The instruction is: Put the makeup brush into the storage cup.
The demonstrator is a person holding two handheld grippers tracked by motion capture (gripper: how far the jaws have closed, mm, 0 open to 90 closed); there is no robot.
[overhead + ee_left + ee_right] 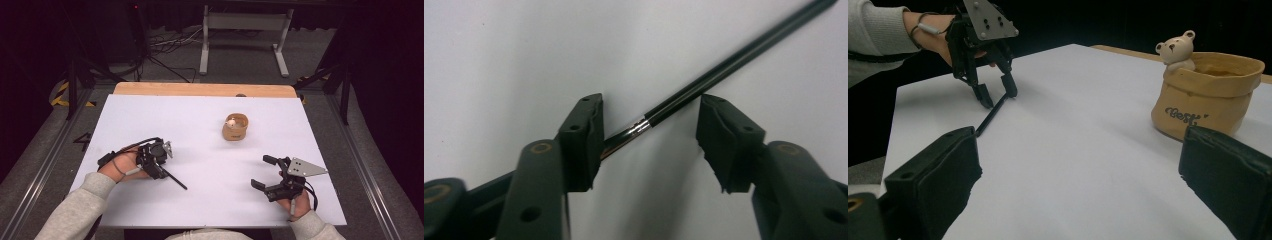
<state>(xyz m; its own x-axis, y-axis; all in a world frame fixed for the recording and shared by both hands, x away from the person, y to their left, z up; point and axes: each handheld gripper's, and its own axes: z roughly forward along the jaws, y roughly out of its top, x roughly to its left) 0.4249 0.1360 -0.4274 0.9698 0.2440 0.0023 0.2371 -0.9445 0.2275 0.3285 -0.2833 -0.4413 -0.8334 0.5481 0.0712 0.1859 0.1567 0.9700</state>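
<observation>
A thin black pen with a silver band (734, 60) lies flat on the white table (200, 115), at the front left (175, 180). My left gripper (159, 172) points down over its silver end, jaws on either side of the pen (651, 102); the left pad is at the pen, the right pad stands apart, so it is open. From the right gripper view, the left gripper (998, 95) straddles the pen (990, 116). My right gripper (261, 171) rests at the front right, wide open with nothing between its jaws (1078, 145).
A tan sack-shaped pot (235, 129) with a small bear figure (1178, 48) on its rim stands past the table's middle, toward the back right. A wooden strip (200, 89) runs along the far edge. Black stands and cables sit on the floor beyond.
</observation>
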